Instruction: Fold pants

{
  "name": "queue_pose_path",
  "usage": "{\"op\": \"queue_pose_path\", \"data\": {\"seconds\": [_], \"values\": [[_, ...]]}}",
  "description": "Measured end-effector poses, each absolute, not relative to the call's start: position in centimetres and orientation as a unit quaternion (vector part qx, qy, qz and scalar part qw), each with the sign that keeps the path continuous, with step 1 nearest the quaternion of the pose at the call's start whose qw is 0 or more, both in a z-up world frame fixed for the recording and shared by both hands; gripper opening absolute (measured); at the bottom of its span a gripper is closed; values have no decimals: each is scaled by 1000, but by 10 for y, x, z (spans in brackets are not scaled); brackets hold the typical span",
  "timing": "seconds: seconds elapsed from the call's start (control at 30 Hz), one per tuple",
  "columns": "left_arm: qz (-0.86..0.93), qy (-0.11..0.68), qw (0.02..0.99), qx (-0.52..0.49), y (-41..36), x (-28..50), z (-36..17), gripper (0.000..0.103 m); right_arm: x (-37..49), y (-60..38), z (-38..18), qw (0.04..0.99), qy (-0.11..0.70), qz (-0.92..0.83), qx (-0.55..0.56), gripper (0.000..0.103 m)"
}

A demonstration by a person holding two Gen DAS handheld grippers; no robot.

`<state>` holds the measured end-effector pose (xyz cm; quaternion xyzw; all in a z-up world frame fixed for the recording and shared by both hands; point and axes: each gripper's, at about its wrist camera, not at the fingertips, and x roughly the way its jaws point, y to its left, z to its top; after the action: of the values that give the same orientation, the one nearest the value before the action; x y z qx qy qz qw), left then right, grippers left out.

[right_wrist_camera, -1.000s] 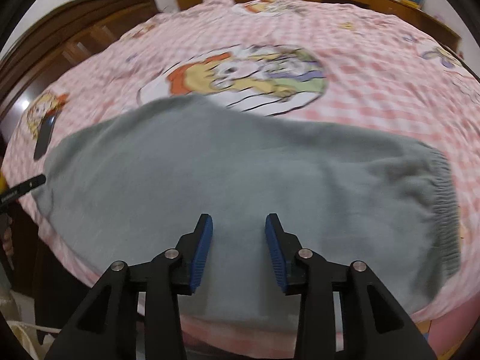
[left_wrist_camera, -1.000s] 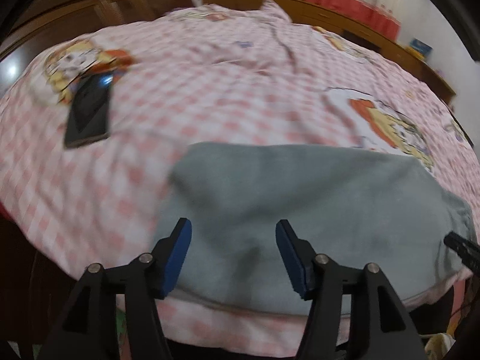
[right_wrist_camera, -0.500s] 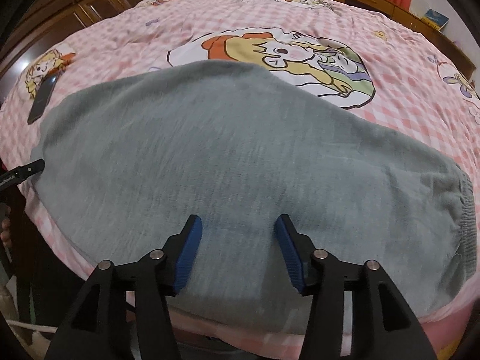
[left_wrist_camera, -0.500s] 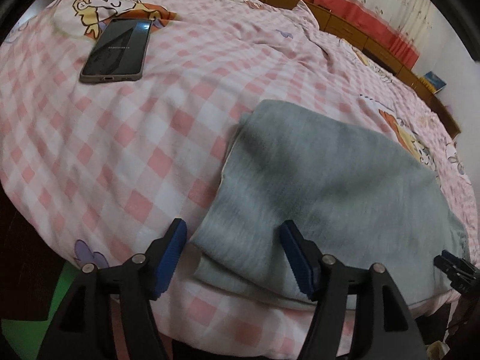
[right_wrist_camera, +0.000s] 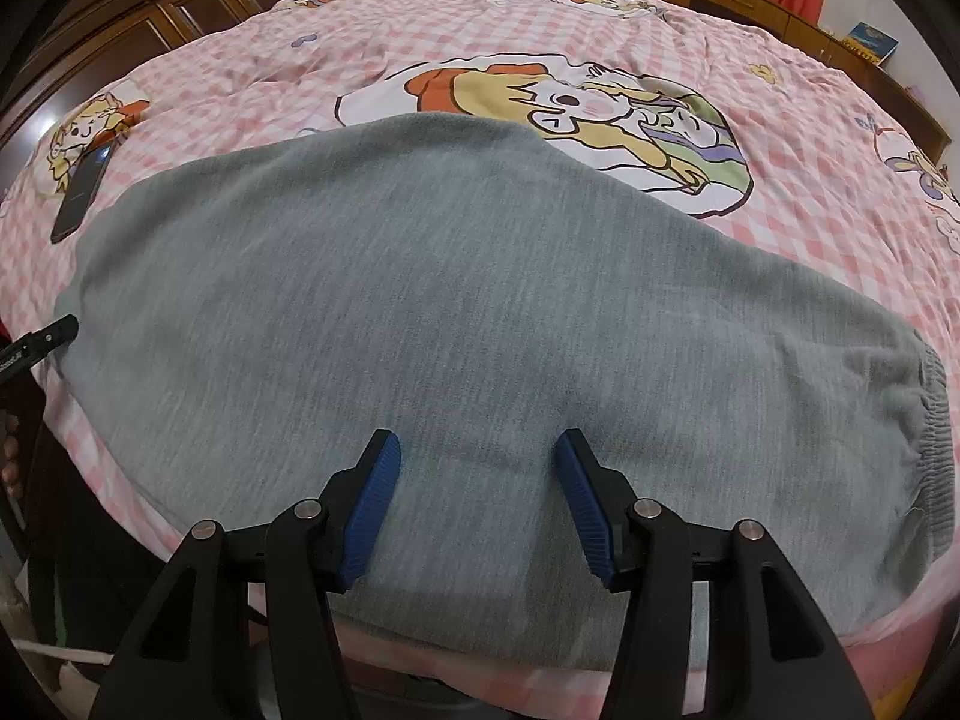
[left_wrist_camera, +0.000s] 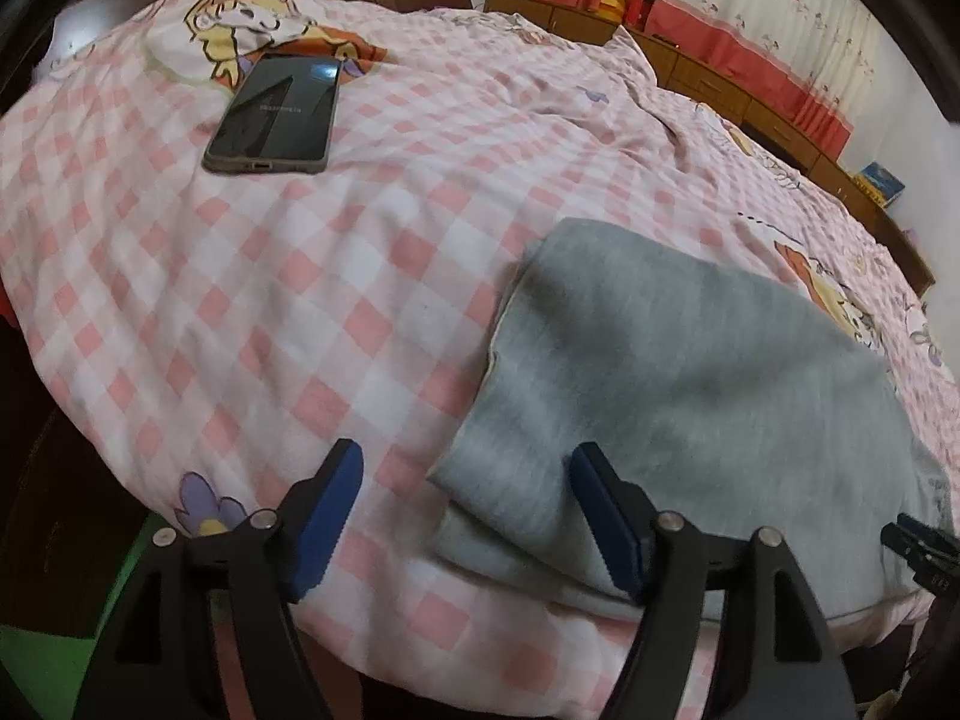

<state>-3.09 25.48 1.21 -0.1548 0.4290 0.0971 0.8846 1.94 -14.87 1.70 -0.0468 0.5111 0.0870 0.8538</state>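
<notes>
Grey pants (right_wrist_camera: 456, 312) lie flat on the bed, folded lengthwise, with the elastic waistband (right_wrist_camera: 927, 438) at the right and the leg ends at the left (left_wrist_camera: 498, 468). My left gripper (left_wrist_camera: 465, 510) is open and empty, low over the near corner of the leg ends. My right gripper (right_wrist_camera: 477, 498) is open and empty, just above the near edge of the pants at their middle. The left gripper's tip shows at the left edge of the right wrist view (right_wrist_camera: 42, 345).
A pink checked bedsheet (left_wrist_camera: 240, 312) with cartoon prints covers the bed. A black phone (left_wrist_camera: 273, 114) lies on it beyond the leg ends; it also shows in the right wrist view (right_wrist_camera: 81, 192). Wooden cabinets (right_wrist_camera: 150, 12) and red curtains (left_wrist_camera: 750, 60) stand behind the bed.
My left gripper has swung left and come closer to the leg ends; the phone now looms larger. My right gripper has moved nearer to the pants. Both stay open.
</notes>
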Motion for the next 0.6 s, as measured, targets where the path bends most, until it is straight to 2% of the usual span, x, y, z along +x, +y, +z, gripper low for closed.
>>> {"op": "queue_pose_path", "data": {"seconds": [0.13, 0.27, 0.33, 0.5, 0.6], "values": [[75, 426, 881, -194, 257, -31, 8, 76, 19, -149, 17, 853, 512, 87, -48, 56], [73, 423, 884, -183, 250, -31, 7, 75, 20, -147, 17, 853, 512, 87, -50, 57], [66, 421, 886, -181, 246, -32, 8, 66, 20, -147, 16, 853, 512, 87, -52, 58], [68, 415, 893, -157, 239, -33, 13, 31, 20, -147, 15, 853, 512, 87, -52, 59], [62, 410, 896, -159, 241, -35, 19, 16, 20, -147, 15, 853, 512, 87, -52, 59]]}}
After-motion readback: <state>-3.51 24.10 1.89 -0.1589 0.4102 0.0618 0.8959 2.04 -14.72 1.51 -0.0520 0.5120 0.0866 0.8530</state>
